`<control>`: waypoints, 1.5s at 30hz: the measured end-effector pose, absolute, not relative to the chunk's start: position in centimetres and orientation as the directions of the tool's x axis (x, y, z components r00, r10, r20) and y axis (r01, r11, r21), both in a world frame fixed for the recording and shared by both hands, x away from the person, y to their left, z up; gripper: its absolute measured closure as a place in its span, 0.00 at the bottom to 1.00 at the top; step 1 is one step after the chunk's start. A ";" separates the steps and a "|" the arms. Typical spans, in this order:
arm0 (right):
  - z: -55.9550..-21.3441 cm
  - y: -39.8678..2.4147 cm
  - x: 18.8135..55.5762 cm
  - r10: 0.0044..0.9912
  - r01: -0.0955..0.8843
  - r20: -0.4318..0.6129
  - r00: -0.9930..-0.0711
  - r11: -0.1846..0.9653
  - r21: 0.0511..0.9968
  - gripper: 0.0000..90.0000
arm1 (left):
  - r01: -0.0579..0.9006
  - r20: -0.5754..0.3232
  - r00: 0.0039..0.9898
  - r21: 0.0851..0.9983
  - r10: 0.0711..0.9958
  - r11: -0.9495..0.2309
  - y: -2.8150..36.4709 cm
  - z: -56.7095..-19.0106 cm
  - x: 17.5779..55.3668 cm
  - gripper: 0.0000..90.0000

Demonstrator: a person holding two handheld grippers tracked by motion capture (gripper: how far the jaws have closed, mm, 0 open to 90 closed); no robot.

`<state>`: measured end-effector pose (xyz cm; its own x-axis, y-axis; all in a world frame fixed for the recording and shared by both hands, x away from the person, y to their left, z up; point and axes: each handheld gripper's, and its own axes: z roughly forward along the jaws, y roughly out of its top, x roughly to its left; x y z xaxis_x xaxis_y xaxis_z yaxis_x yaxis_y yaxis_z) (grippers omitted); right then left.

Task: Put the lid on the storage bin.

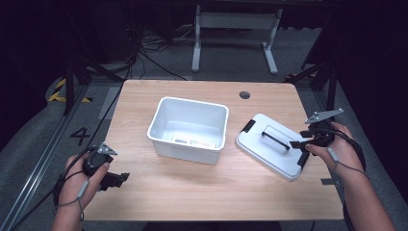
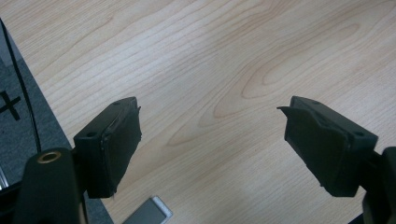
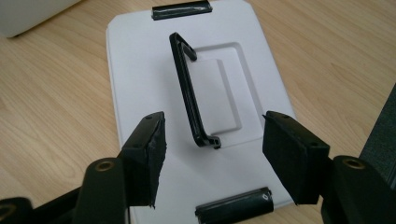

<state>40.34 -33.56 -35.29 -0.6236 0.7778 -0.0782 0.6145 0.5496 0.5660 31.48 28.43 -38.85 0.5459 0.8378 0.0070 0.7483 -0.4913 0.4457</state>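
The flat white plastic lid (image 1: pixel 272 144) is seen lying on the right part of the light wooden table (image 1: pixel 202 187), its black raised handle (image 1: pixel 276 138) facing up along the middle and a black latch clip at each short end. In the right gripper view the lid (image 3: pixel 140 79) lies right under the camera, the handle (image 3: pixel 189 95) running away from it, one clip (image 3: pixel 181 9) at the far edge and the other (image 3: pixel 233 210) at the near edge.

The right gripper (image 1: pixel 299 144) is held over the lid's near right end, in a hand (image 1: pixel 332 144) coming in from the lower right. Its jaws are spread wide, one on each side of the handle's near end, and nothing is gripped between them (image 3: pixel 212 149). Whether the lid is touched cannot be told.

Just left of the lid, apart from it, the open white rectangular plastic bin (image 1: pixel 188 129) is set near the table's middle, a small label lying on its floor.

Well apart, at the near left corner, the left gripper (image 1: pixel 118 179) is held low over bare wood by the left hand (image 1: pixel 84 180). Its jaws are also parted wide, with only wood grain between them (image 2: pixel 212 140). The table edge and grey floor (image 2: pixel 14 121) are seen at the left of that view.
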 end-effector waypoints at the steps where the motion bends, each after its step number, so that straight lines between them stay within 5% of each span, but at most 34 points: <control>1: -35.3 -33.5 40.4 0.778 0.616 -0.078 -0.624 0.550 0.564 0.45 | 0.749 0.005 0.545 0.447 0.839 -0.489 28.4 -38.9 31.5 0.21; 36: -39.7 -29.9 45.9 0.732 0.636 -0.068 -0.678 0.630 0.445 0.45 | 0.750 -0.006 0.561 0.427 0.828 -0.506 28.4 -39.8 32.0 0.21; 45: -40.6 -29.4 46.3 0.713 0.643 -0.066 -0.698 0.665 0.381 0.59 | 0.742 -0.006 0.576 0.425 0.818 -0.519 28.2 -39.9 32.1 0.21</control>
